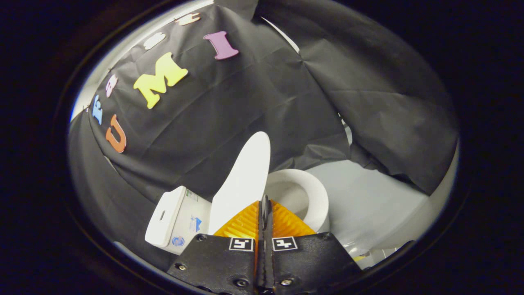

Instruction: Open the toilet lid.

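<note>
Toilet lid (245, 180): white, smooth, oval, raised and tilted up, just ahead of the tool (265, 205). Orange fingers (245, 224) pressed together, holding nothing. Open seat ring (317, 196) and bowl lie beside the lid; tank (174, 219) behind.

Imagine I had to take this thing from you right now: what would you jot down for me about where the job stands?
Tool: the two orange fingers are pressed together; whether they pinch the lid's edge I cannot tell.
Toilet lid: raised, standing nearly upright just ahead of the fingertips, towards the tank.
Seat and bowl: uncovered, beside the lid on its far side from the tank.
Done: the lid is up off the seat.
Left: tip it back the last bit if it does not yet rest against the tank, then draw the tool away.
</note>
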